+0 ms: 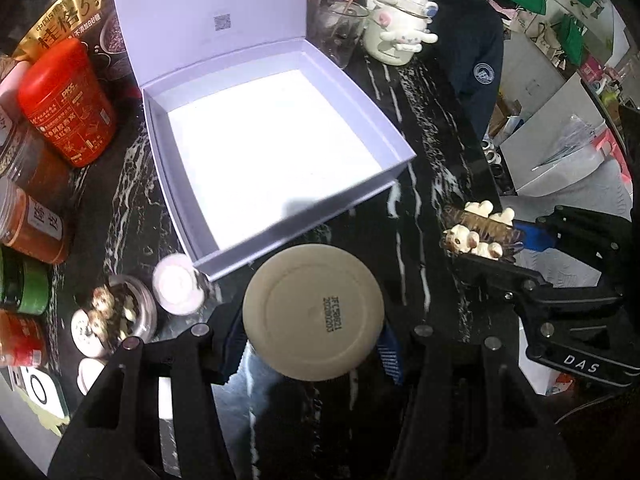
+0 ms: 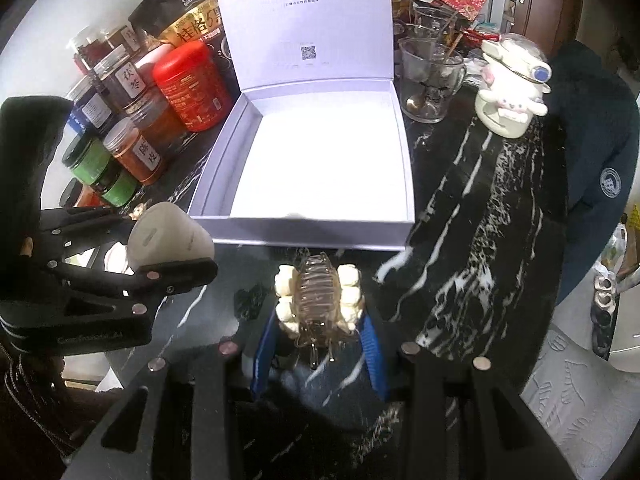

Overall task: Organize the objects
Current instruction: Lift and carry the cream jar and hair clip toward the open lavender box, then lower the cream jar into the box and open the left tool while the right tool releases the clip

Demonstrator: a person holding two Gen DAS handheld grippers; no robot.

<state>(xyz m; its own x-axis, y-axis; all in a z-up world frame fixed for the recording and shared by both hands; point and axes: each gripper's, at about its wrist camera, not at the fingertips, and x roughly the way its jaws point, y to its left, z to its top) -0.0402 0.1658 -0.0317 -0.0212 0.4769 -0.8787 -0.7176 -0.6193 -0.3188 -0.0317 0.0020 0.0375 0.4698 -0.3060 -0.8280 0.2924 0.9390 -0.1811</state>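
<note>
An open white gift box (image 1: 280, 152) (image 2: 320, 168) lies on the black marble counter with its lid standing up and nothing inside. My left gripper (image 1: 312, 344) is shut on a round beige-ended jar (image 1: 314, 312), held just in front of the box's near left corner. In the right wrist view that jar (image 2: 168, 236) sits between the left gripper's (image 2: 160, 252) fingers at the left. My right gripper (image 2: 320, 344) is shut on a translucent brown hair claw clip with cream figures (image 2: 318, 300), just before the box's front wall. In the left wrist view the clip (image 1: 480, 232) and the right gripper (image 1: 516, 248) are right of the box.
A red canister (image 1: 66, 104), several labelled spice jars (image 1: 36, 224) and a cereal bag crowd the box's left side. A small open tin of trinkets (image 1: 120, 316) and a pale round pot (image 1: 178, 290) sit near the left corner. A glass mug (image 2: 430, 80) and a white cartoon-dog cup (image 2: 510, 92) stand behind on the right.
</note>
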